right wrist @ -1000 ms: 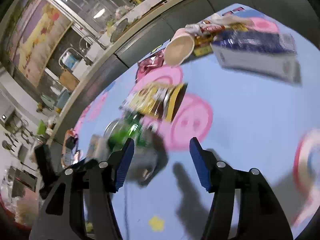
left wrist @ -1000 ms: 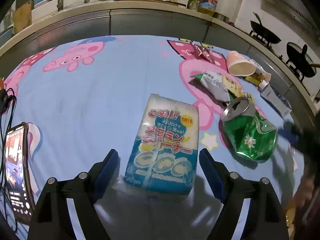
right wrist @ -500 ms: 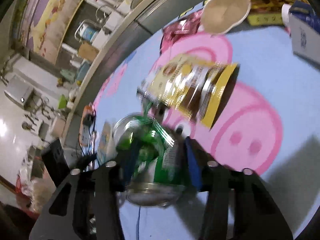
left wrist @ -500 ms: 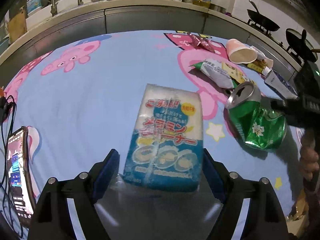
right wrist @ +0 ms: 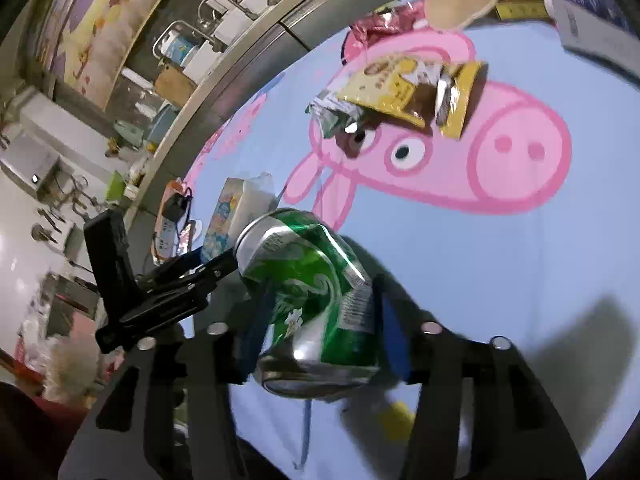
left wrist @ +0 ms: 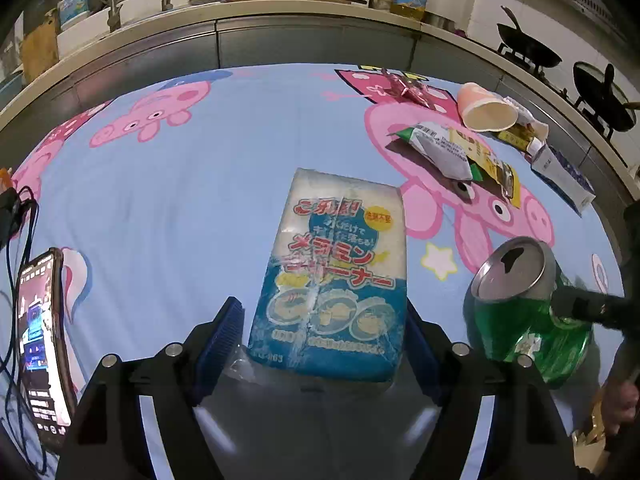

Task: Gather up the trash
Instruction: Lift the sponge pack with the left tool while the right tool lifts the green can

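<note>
Left gripper (left wrist: 322, 340): fingers closed on sponge pack (left wrist: 334, 276), mid-surface. Right gripper (right wrist: 320, 330): fingers clamp crushed green can (right wrist: 308, 280), near right edge. Judgement: lift both straight; can may slip.

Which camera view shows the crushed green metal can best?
The right wrist view: the crushed green metal can fills the centre, between the right gripper's fingers. The left wrist view shows it only at the right edge, mainly its silver top, partly covered by that gripper.

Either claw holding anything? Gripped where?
Right claw pinches the can across its dented middle. Left claw straddles the sponge pack; contact unclear.
</note>
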The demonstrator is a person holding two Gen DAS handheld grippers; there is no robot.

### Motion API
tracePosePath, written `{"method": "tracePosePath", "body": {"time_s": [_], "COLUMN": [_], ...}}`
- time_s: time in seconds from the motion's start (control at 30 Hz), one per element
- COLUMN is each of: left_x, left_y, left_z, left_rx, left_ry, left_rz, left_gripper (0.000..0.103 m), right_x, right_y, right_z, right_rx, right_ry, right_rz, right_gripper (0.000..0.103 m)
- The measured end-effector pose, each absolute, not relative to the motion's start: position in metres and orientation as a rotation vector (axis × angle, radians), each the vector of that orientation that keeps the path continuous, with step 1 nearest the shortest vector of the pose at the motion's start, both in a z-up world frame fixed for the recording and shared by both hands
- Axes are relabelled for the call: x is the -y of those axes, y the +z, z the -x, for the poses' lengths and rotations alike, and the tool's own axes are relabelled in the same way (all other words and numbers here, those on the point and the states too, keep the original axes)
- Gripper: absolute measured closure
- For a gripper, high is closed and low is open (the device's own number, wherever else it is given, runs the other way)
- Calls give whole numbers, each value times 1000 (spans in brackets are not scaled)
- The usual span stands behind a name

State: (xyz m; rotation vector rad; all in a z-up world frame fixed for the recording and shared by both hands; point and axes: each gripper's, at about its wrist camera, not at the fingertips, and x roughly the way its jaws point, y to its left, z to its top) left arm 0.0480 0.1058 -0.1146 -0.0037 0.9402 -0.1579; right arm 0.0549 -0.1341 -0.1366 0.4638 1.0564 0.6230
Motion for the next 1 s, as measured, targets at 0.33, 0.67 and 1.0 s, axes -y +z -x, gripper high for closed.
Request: {"method": "tracePosePath", "body": {"time_s": [0.33, 0.67, 1.0], "left_x": [-99, -95, -91], "left_y": [-115, -110, -113], "left_z": [-50, -48, -47], "left_rx": [-929, -928, -957], "left_ry": [-156, -191, -196], "left_rz": [-58, -36, -28], "left_gripper": [42, 44, 44], "right_x": [115, 124, 148], "right_y": [-137, -131, -126], "right_z": [-68, -59, -62], "right_rx": [-1100, -1078, -1065], "right_ry": [739, 752, 668], "right_rz": [-331, -446, -478], "right_gripper": [52, 86, 66]}}
